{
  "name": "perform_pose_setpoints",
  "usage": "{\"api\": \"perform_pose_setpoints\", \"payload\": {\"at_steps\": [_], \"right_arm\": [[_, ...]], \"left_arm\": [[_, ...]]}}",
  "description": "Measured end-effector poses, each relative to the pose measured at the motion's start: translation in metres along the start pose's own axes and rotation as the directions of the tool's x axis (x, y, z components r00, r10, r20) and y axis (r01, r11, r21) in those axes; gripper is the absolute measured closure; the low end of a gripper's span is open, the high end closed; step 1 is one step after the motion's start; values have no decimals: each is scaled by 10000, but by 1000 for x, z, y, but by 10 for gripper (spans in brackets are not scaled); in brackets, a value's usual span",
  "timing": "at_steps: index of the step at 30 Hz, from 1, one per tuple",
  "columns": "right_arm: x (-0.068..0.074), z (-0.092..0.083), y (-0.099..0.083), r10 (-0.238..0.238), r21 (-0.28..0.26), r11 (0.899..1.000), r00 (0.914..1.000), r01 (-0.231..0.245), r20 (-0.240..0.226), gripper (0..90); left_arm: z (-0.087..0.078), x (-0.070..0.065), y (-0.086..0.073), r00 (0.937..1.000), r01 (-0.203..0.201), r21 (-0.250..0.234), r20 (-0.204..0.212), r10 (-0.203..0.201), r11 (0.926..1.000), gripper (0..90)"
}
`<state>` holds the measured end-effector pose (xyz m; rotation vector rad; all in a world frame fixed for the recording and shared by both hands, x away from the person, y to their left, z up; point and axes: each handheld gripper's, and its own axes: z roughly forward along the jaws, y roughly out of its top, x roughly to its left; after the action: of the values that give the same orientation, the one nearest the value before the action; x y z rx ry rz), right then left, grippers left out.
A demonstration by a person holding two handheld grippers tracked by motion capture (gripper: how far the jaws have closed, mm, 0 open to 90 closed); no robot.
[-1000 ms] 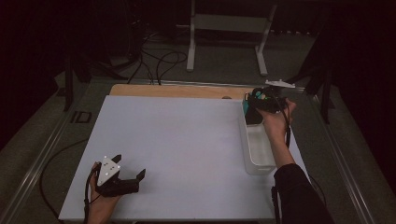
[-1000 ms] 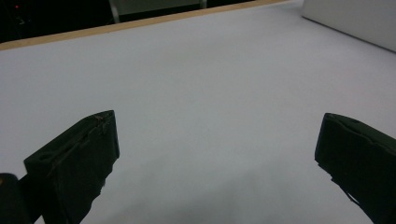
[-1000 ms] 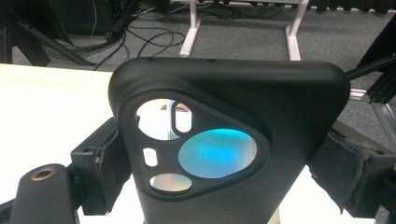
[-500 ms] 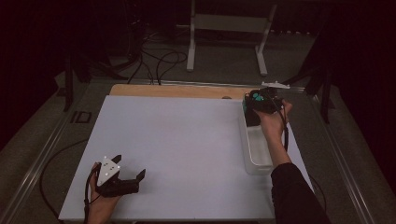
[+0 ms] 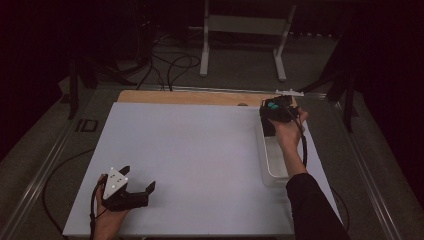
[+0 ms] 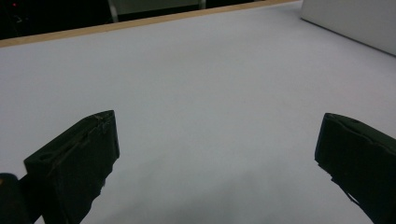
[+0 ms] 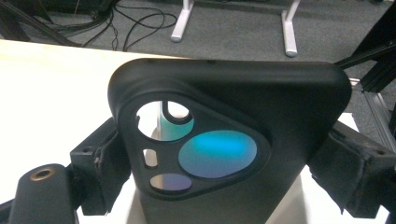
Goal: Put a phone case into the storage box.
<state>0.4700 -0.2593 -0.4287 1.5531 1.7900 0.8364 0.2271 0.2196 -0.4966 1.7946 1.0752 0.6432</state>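
A black phone case point(image 7: 233, 121) with a large camera cutout stands upright between the jaws of my right gripper point(image 7: 229, 177), which is shut on its sides. A teal-blue sheen shows through the cutout. From above, the right gripper point(image 5: 274, 112) holds the case point(image 5: 272, 107) over the far end of a clear plastic bin point(image 5: 266, 162) at the table's right side. My left gripper point(image 5: 137, 192) rests low at the near left of the white table point(image 5: 190, 150), with its jaws wide apart. Nothing lies between the jaws of the left gripper point(image 6: 219, 158).
A wooden strip point(image 5: 190, 97) runs along the table's far edge. The bin's pale wall point(image 6: 355, 23) shows at the far right of the left gripper view. Beyond the table are cables point(image 5: 170, 65) and a white stand point(image 5: 245, 30) on the floor.
The right hand with the case has shifted only slightly over the bin's far end. The left gripper has stayed in place.
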Motion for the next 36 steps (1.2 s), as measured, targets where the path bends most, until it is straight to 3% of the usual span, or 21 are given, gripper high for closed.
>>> {"api": "perform_pose_setpoints", "payload": {"at_steps": [8,17,22,36], "right_arm": [[6,9,-3,-255,-46,9997,9995,256,207,131],[4,13,-4,-74,-229,9997,9997,80,234,122],[0,15,-3,168,-204,9997,9998,-166,86,90],[-3,15,-1,87,-239,9997,9999,-91,-141,72]], "left_arm": [[0,0,0,10000,24,13,21,-24,10000,3],[0,0,-1,10000,19,13,26,-19,10000,3],[0,1,-1,10000,45,22,24,-45,10000,3],[0,0,-1,10000,38,31,27,-38,10000,3]]}}
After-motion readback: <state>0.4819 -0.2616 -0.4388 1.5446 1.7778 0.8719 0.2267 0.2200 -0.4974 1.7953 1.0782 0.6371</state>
